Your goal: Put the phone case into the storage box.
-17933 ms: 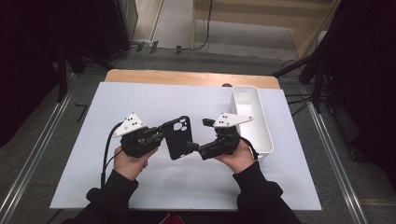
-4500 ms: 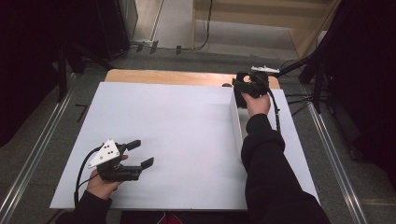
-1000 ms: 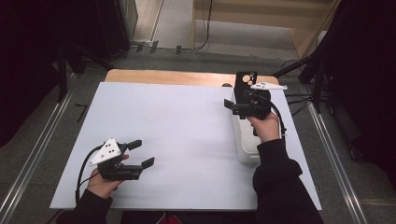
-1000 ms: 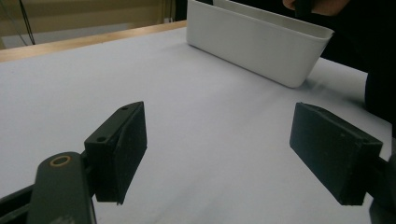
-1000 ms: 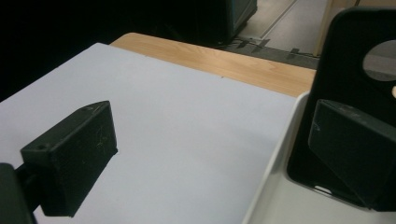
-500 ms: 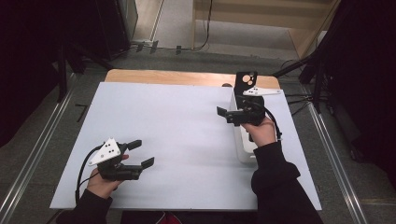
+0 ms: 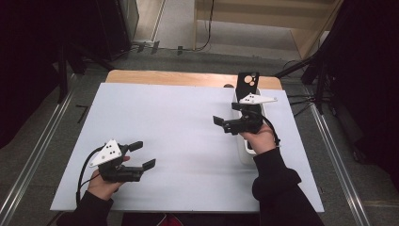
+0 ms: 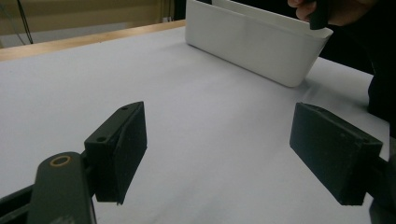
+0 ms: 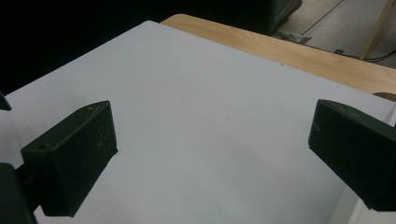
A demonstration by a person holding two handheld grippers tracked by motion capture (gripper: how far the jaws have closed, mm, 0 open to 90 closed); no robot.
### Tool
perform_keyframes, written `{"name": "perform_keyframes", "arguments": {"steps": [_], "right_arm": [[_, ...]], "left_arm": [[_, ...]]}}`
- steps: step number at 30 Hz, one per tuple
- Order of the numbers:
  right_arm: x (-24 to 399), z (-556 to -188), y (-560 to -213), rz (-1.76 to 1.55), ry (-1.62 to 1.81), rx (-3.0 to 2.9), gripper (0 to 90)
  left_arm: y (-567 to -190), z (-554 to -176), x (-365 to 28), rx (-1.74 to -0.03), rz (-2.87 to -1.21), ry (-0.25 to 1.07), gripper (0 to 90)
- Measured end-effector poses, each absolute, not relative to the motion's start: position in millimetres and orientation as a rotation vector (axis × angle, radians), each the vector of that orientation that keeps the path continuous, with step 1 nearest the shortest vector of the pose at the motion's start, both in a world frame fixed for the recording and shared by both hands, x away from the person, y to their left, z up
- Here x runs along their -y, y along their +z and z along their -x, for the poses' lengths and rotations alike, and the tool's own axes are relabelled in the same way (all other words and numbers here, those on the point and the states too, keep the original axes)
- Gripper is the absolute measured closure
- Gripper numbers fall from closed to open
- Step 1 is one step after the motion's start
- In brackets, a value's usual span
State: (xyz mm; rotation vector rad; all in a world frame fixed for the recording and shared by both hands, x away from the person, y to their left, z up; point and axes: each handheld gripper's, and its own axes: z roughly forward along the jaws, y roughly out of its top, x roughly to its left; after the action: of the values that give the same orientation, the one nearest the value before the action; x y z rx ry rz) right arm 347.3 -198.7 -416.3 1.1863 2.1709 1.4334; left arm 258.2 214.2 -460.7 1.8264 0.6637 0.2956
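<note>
Phone case [image 7: 248,84], black with round camera cut-outs, stands upright at the far end of the white bin [image 7: 248,153], leaning against the far wall, long axis pointing up. Right gripper [image 7: 221,123] hovers over the bin's left wall, near side of the case, jaws spread wide and empty, aimed left across the white desk [image 7: 179,122]; case sits just beyond and to the right of those jaws, so clearly the nearer hand. Left gripper [image 7: 143,154] rests low at the near left of the desk, well apart from the bin, jaws wide open, nothing between them. Rest of the bin's inside hidden by hand and wall; contents beyond the case cannot be told.
</note>
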Motion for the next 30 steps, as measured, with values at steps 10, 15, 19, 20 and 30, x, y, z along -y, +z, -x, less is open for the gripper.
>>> {"name": "perform_keyframes", "arguments": {"steps": [10,15,19,20,30], "right_arm": [[190.5,-334.1,-422.6,-1.138,1.445,-2.226,0.0],[187.5,-326.1,-421.7,-1.113,1.478,-2.229,0.0],[184.1,-320.2,-421.6,-1.105,1.471,-2.268,0.0],[183.0,-318.9,-422.1,-1.099,1.470,-2.273,0.0],[177.9,-309.1,-428.6,-1.075,1.462,-2.322,0.0]], "left_arm": [[-460.3,-257.8,-214.5,-0.663,-1.826,0.295,18.9],[-460.3,-257.7,-214.5,-0.664,-1.825,0.294,18.9],[-460.2,-257.6,-214.3,-0.661,-1.830,0.297,18.9],[-460.2,-257.7,-214.3,-0.661,-1.829,0.298,18.9],[-460.3,-257.8,-214.3,-0.661,-1.830,0.296,18.9]]}}
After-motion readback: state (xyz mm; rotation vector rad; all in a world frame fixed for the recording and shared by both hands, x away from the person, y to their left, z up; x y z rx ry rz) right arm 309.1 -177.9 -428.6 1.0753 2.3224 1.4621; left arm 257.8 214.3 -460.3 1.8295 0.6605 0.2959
